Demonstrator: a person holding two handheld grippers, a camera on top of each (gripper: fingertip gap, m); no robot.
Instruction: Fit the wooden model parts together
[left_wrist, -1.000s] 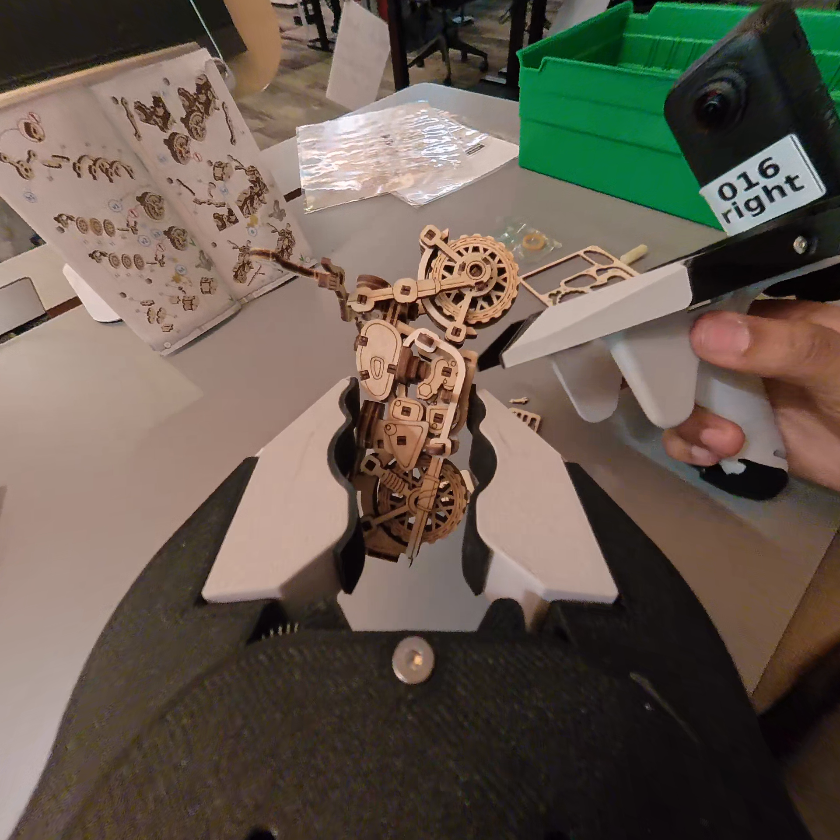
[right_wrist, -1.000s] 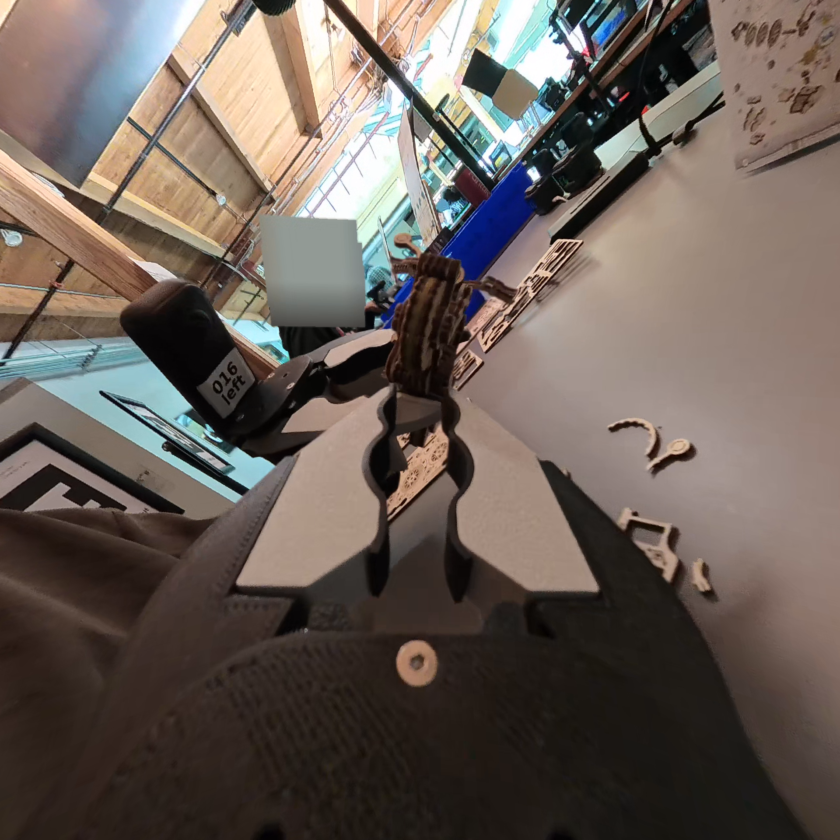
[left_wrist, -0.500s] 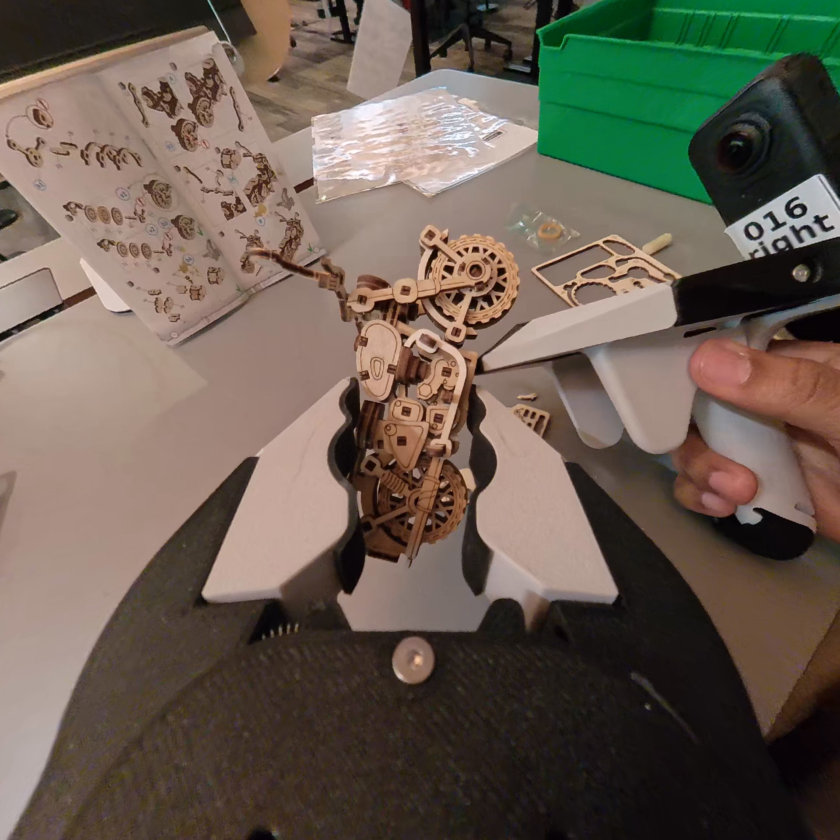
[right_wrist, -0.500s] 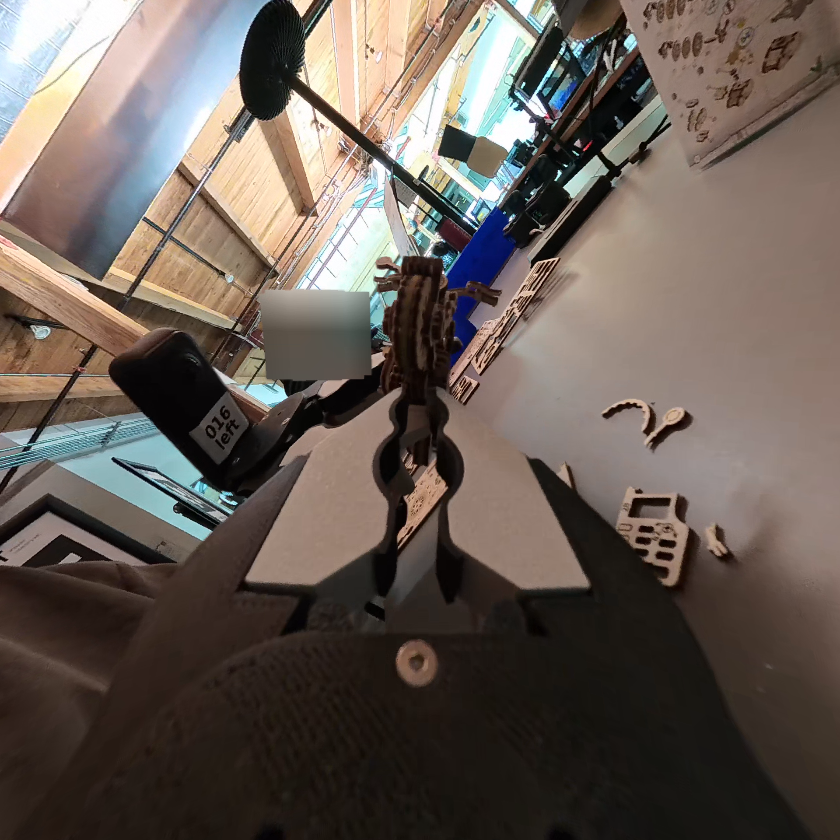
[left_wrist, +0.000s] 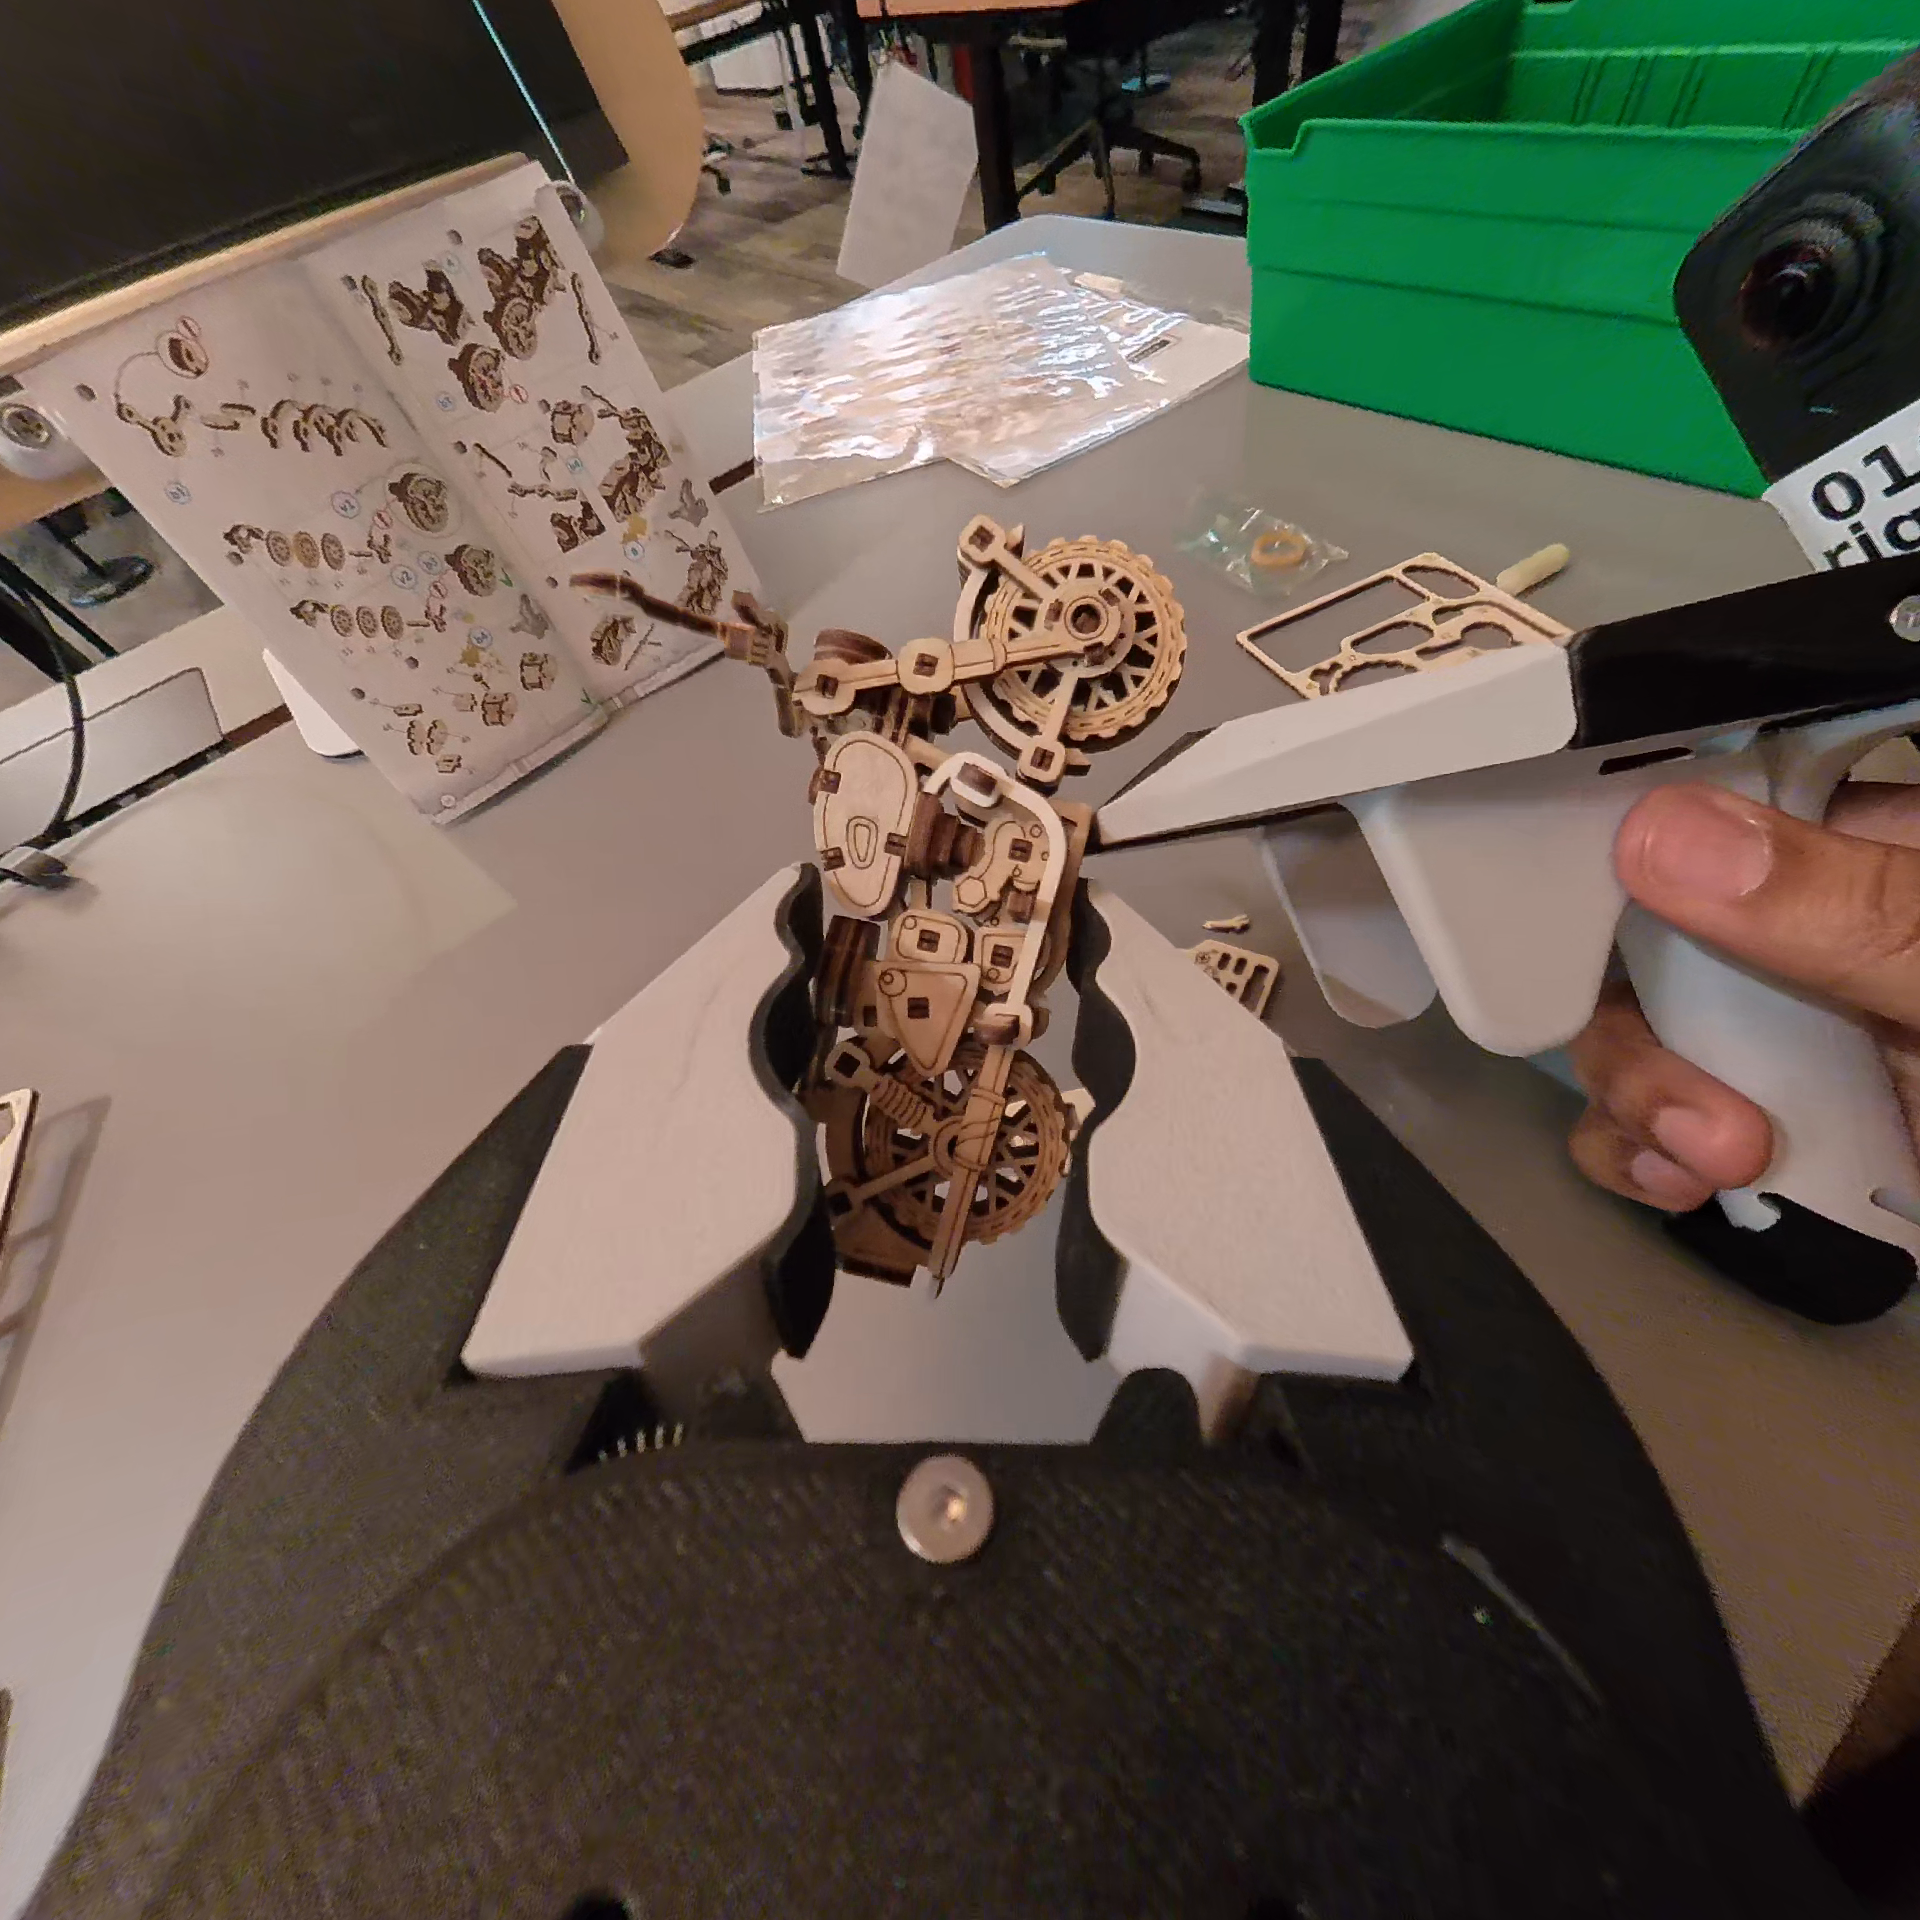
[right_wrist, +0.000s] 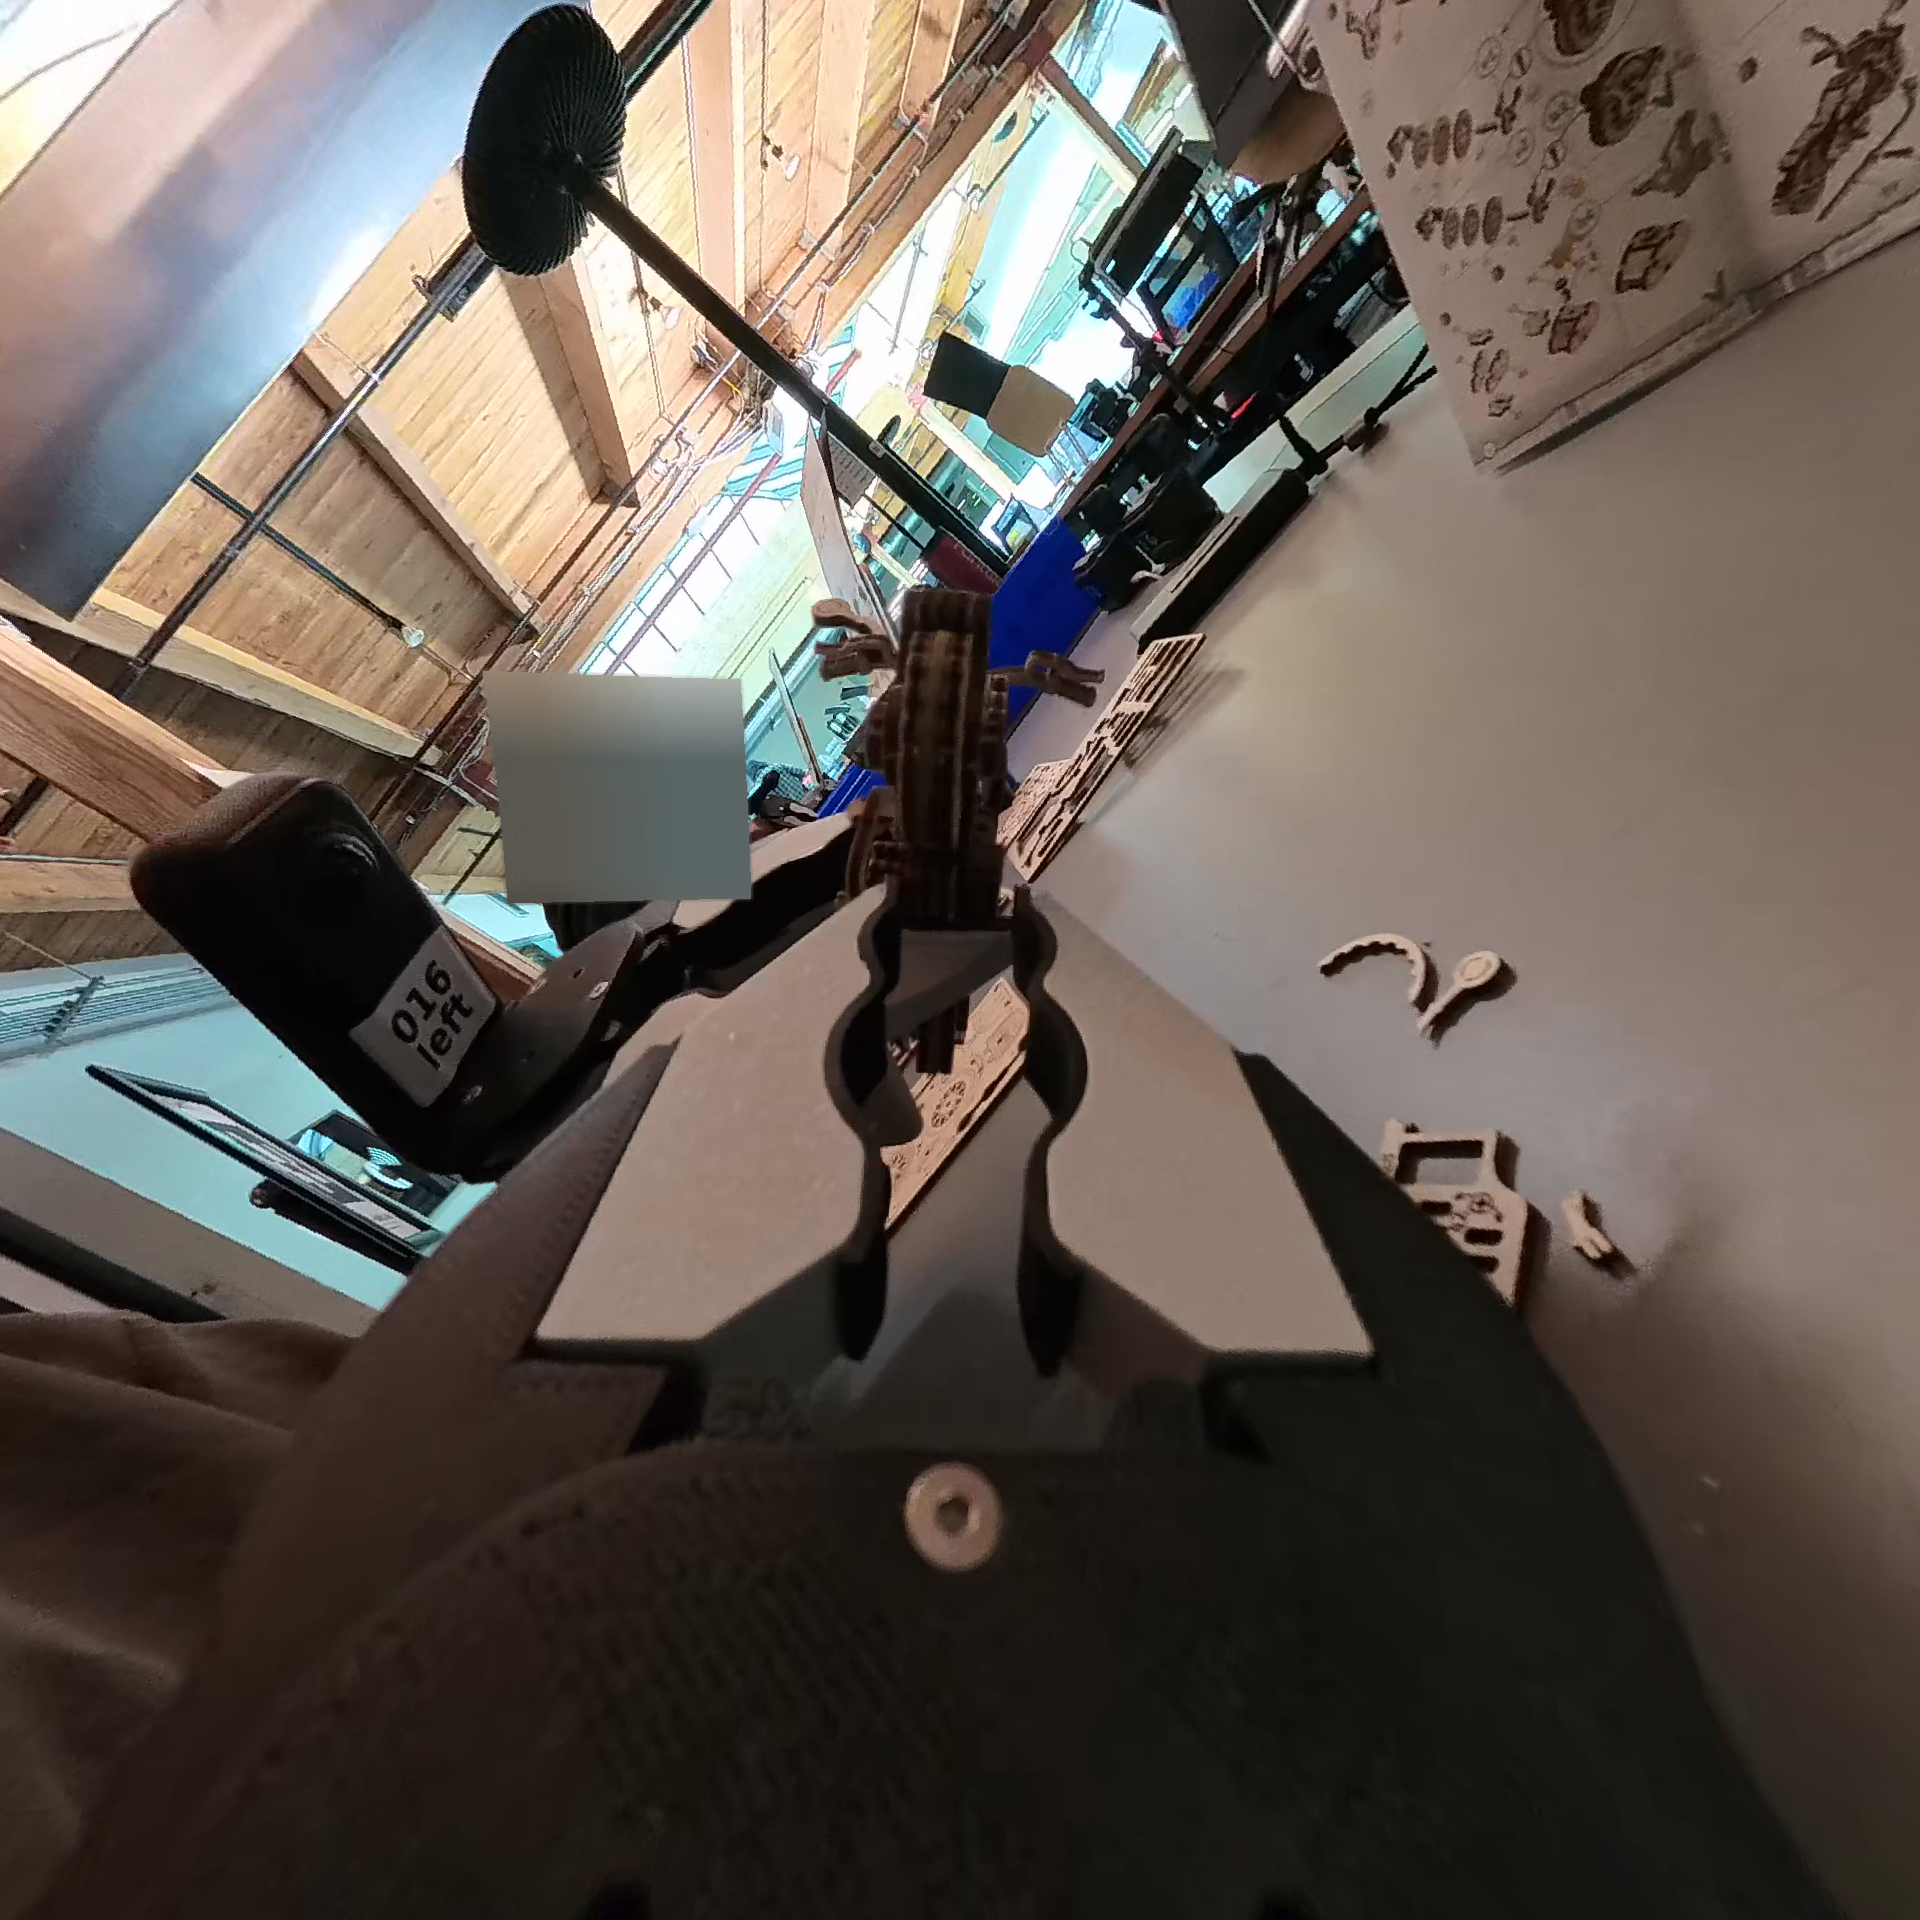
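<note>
A wooden motorcycle model stands upright between the fingers of my left gripper, which is shut on its lower body and rear wheel. The front wheel and the handlebars stick out above the fingers. My right gripper comes in from the right, held by a hand. Its tips meet the model's frame edge. In the right wrist view the right gripper has a fingertip on each side of the model, narrow and edge-on. The left gripper's camera housing is behind it.
An instruction sheet leans at the back left. A green bin stands back right, with a clear plastic bag beside it. A cut-out wooden sheet and small loose pieces lie on the grey table. Only a small space, under 4 cm, lies between the two pairs of fingers.
My right gripper has moved in from the right until its tips reach the model, and its jaws widened slightly around it. My left gripper keeps holding the model.
</note>
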